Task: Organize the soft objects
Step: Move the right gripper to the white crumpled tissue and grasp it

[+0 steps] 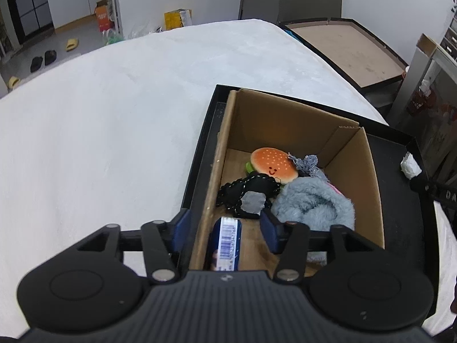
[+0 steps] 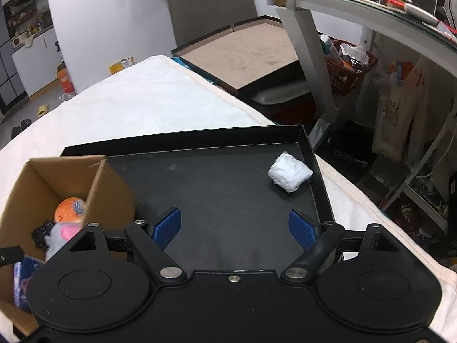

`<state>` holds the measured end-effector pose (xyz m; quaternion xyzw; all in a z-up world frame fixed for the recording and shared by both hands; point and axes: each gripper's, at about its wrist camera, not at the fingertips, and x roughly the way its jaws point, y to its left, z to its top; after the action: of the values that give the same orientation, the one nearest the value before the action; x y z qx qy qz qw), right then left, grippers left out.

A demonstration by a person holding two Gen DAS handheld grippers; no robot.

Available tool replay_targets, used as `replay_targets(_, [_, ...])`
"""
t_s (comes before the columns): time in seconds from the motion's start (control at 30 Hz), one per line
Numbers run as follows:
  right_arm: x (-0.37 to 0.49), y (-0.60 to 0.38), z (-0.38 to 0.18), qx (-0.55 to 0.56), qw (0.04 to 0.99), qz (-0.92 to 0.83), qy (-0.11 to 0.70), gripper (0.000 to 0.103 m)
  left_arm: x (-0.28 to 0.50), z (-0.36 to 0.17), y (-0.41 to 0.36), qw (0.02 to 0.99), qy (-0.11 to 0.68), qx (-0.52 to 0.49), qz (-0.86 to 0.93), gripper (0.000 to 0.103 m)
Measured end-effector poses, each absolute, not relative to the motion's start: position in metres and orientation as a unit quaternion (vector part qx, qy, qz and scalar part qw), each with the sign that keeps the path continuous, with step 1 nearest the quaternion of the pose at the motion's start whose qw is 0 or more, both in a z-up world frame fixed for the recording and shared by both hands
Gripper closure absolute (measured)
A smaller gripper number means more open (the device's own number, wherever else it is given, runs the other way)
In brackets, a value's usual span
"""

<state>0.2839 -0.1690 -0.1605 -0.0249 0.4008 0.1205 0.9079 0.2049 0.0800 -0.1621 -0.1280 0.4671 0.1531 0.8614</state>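
Left fingers [image 1: 224, 225] spread over a pack [image 1: 227, 240] in the box [image 1: 374, 188]; right fingers [image 2: 235, 228] spread above the tray [image 2: 228, 200], near a white wad [image 2: 290, 175].

Bare tray [image 2: 228, 188] floor lies open toward the white wad [image 2: 290, 175]; the box [image 2: 111, 188] walls off its left.

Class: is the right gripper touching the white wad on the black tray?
Apart. The right wrist view shows bare tray between the open right gripper and the white wad.

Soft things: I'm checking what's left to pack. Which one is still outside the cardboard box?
The white crumpled bundle. It lies alone on the black tray, near its far right corner, while the burger toy and grey fluffy piece sit inside the box.
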Motion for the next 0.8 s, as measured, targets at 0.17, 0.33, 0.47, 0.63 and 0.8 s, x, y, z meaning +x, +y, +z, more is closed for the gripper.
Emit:
replay_targets(0.17, [0.301,-0.174,-0.167,-0.012,0.91,0.113,0.399,0.019,0.212,-0.166,0.078,0.857,0.472,-0.126,0.164,0.047])
replay_targets(0.33, [0.316,-0.183,-0.179,0.01,0.914,0.099,0.394,0.017,0.216,-0.169,0.074,0.857,0.472,-0.116,0.174,0.046])
replay_targets(0.47, [0.32,-0.19,-0.192,0.028,0.913,0.097,0.395,0.017,0.221,-0.173,0.071,0.854,0.475,-0.113,0.181,0.046])
replay_targets(0.63, [0.33,-0.199,-0.205,0.041,0.912,0.086,0.399,0.015,0.228,-0.177,0.065,0.85,0.481,-0.104,0.188,0.042])
replay_targets(0.8, [0.339,-0.201,-0.217,0.036,0.92,0.063,0.386,0.015,0.236,-0.181,0.062,0.848,0.481,-0.098,0.201,0.039])
